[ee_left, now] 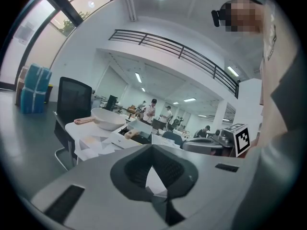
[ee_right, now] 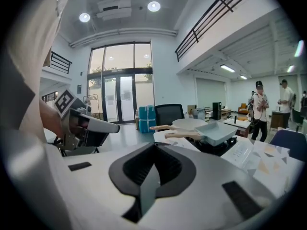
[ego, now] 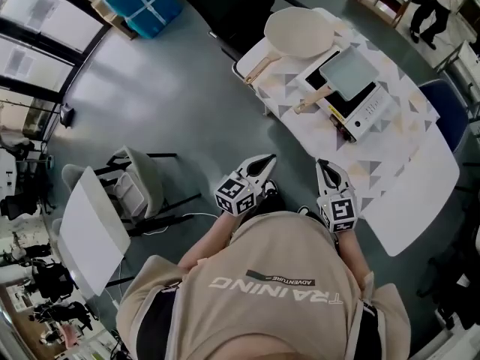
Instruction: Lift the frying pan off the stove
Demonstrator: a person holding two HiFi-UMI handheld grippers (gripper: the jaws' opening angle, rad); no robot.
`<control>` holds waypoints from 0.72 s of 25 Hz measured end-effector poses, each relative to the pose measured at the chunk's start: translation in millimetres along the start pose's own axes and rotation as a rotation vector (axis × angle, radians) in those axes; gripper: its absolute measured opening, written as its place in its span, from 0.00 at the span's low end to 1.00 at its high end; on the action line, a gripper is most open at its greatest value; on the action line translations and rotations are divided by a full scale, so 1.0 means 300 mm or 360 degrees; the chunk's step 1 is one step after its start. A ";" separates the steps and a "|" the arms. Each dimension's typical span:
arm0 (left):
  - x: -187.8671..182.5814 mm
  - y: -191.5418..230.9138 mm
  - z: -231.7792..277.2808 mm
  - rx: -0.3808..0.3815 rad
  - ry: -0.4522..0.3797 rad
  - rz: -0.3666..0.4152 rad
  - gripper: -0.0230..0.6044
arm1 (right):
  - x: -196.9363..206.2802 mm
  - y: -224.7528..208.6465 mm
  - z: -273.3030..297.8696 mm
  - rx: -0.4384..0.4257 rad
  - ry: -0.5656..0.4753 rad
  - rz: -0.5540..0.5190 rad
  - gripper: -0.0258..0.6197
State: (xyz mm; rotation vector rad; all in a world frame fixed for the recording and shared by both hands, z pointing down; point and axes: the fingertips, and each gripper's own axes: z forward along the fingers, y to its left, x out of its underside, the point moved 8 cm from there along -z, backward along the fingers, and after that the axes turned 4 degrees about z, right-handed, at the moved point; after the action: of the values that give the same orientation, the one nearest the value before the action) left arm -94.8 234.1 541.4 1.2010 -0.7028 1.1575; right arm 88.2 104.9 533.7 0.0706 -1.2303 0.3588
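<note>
A square grey-blue frying pan (ego: 349, 71) with a wooden handle (ego: 311, 100) sits on a portable stove (ego: 365, 109) on the patterned table (ego: 420, 163). Beside it lies a round cream pan (ego: 298, 32). Both grippers hang close to my body, well short of the table. My left gripper (ego: 264, 162) is shut and empty, and so is my right gripper (ego: 326, 169). In the left gripper view the jaws meet (ee_left: 152, 147) with the square pan (ee_left: 139, 127) far ahead. The right gripper view shows its closed jaws (ee_right: 154, 146) pointing toward the square pan (ee_right: 218, 132).
A black office chair (ego: 225, 6) stands at the table's far side and a blue chair (ego: 450, 111) at its right. Blue boxes (ego: 142, 6) sit by the windows. A white tilted board and folded chairs (ego: 112, 201) stand on the floor to my left. People (ee_right: 259, 109) stand in the background.
</note>
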 end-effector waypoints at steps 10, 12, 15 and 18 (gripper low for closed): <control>-0.114 0.275 0.100 0.0248 0.0057 0.0096 0.04 | -0.098 0.027 0.199 0.0283 -0.0053 0.0054 0.04; -0.117 0.309 0.112 0.0265 0.0072 0.0074 0.04 | -0.089 0.042 0.214 0.0302 -0.0032 0.0088 0.04; -0.113 0.350 0.148 0.0272 0.0088 0.0052 0.04 | -0.064 0.037 0.254 0.0287 0.0024 0.0102 0.04; -0.118 0.379 0.202 0.0279 0.0110 0.0044 0.04 | -0.066 0.005 0.310 0.0270 0.0038 0.0071 0.04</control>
State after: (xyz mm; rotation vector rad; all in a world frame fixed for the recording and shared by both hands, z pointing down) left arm -203.6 159.9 564.3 1.2942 -0.5765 1.2987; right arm -2.2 79.0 546.7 0.1841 -1.1775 0.5012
